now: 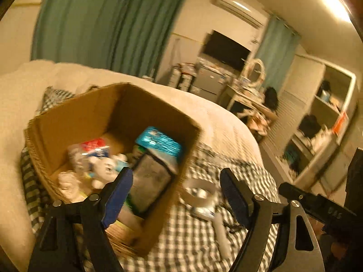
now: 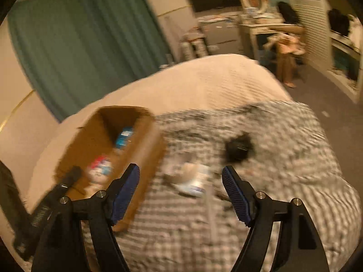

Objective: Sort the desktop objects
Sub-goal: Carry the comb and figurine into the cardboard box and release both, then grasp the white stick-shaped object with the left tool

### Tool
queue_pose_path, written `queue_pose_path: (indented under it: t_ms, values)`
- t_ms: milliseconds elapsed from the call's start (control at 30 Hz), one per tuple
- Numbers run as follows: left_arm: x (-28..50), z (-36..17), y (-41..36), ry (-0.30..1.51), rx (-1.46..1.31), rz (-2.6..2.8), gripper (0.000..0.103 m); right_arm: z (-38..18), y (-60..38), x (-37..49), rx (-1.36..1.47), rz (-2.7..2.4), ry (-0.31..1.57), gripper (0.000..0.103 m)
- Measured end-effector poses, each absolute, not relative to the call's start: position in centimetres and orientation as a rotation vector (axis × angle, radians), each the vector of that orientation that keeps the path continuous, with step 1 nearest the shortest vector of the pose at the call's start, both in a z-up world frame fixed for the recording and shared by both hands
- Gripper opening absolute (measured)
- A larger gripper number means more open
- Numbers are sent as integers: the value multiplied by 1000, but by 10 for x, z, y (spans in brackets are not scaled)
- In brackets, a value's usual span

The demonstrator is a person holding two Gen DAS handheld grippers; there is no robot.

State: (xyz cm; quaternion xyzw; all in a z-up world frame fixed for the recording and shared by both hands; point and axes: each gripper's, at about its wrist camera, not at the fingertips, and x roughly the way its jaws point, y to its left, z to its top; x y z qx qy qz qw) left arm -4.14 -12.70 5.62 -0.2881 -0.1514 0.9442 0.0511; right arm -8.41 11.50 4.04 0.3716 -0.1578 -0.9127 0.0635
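An open cardboard box [image 1: 95, 117] sits on the bed's checkered cloth [image 1: 195, 244], holding a teal packet [image 1: 158, 141] and blurred toys. A tape roll [image 1: 198, 191] lies beside it. Only the right view shows a black object [image 2: 238, 148]. The left gripper [image 1: 175, 185] and right gripper [image 2: 180, 183] are both spread wide and empty.

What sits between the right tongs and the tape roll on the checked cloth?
Nothing visible does. The right tongs are open and empty, and the tape roll lies on the checked cloth just ahead of them, beside the box. The only things near it are small blurred items lying against it.
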Motion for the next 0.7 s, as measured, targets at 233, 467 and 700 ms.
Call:
queue_pose_path:
  t_ms: [233,467,700]
  values:
    - [-30,26,-56,-355,-983,2741,86,23,166,-37,1180,-2867,-327,75]
    - [-39,-21,-15,-264,-1130,2667,86,-26,193,-12,1230,-2834,-325,80]
    - [-58,-56,3,-202,-1265,2663,86,-63,215,-12,1259,-2820,-405,80]
